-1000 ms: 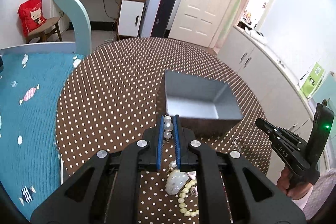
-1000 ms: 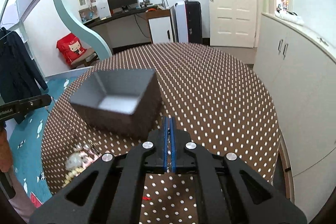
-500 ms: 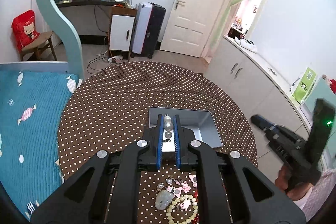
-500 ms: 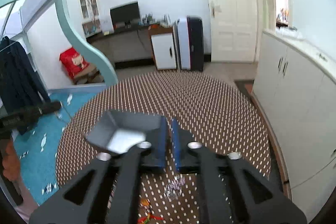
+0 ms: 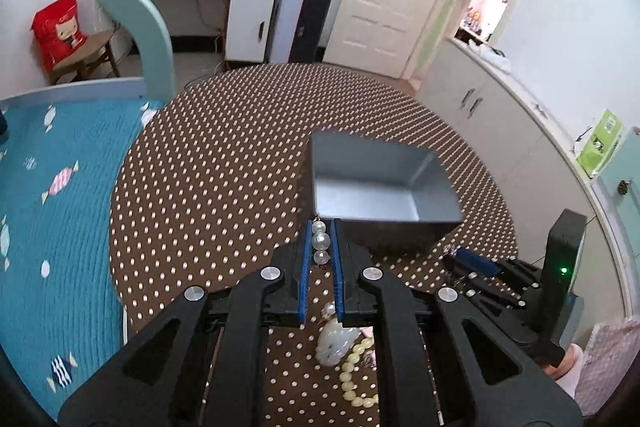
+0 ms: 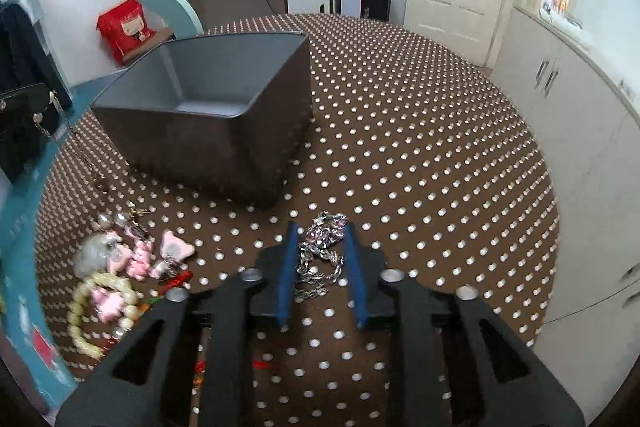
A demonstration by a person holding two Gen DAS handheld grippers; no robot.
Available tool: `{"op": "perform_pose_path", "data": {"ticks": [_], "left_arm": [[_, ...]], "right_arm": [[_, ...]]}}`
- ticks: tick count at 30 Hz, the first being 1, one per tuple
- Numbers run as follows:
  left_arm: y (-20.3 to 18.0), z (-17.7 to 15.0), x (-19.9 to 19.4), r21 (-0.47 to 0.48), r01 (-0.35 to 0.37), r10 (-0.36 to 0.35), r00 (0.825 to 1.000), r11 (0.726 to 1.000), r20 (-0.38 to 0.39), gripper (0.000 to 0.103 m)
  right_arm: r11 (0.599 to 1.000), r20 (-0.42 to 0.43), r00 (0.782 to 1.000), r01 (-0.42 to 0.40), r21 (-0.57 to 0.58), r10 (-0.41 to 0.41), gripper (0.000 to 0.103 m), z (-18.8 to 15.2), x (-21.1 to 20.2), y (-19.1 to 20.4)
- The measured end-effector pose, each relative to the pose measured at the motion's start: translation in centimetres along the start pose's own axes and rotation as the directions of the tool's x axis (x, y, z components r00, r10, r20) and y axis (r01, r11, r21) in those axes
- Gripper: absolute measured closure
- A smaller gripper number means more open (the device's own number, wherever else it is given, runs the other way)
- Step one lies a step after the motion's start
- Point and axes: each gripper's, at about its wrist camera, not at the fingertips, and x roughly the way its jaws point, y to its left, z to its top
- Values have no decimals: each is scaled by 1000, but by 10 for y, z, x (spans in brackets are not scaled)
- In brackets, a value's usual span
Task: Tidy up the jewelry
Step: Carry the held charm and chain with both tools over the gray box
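Note:
My left gripper (image 5: pixel 320 227) is shut on a pearl string (image 5: pixel 321 241) and holds it just before the near rim of the grey box (image 5: pixel 380 183). The box looks empty. A pale pendant (image 5: pixel 334 341) and a cream bead bracelet (image 5: pixel 352 375) lie on the table under the left gripper. My right gripper (image 6: pixel 321 231) is open, low over the table, with a silver chain (image 6: pixel 320 255) lying between its fingers. The grey box (image 6: pixel 208 107) stands to its front left. Pink charms (image 6: pixel 140 255) and the bead bracelet (image 6: pixel 92 307) lie at the left.
The round table has a brown dotted cloth (image 6: pixel 420 147). A teal bed (image 5: pixel 52 195) borders it on the left, white cabinets (image 5: pixel 500 123) on the right. The right gripper shows in the left wrist view (image 5: pixel 472 263), low at the right of the box.
Both grippers rose above the table half a second ago and have come back down. My right gripper has opened around the silver chain. The left still holds the pearls.

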Motion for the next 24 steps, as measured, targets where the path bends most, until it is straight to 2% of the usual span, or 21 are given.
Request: {"op": "perform_pose_path", "data": {"ticks": [5,7,13,21,24], "left_arm": [[-3,-5,5,5,-2,2,1000,1000,-8,94],[-3,-4,5,0,6,-6,1000,1000,-8,94],[-2,2,2,-15,15,-15,1000,1000,1,94],[-8,20,-24,-2,28,-28,997,1000,72,94],[-12,34,-35,13,53,-54,993,998,102,94]], "right_arm": [[999,19,999,-33,-2,33,87,-5,0,-5],[997,15,998,-68,36,67,94,-3,-1,-13],[991,42,995,-92,96,89,94,8,-12,-33],[989,139,986,-105,106,90,94,34,-51,-39],[990,194,977,-106,89,87,94,50,-74,-38]]}}
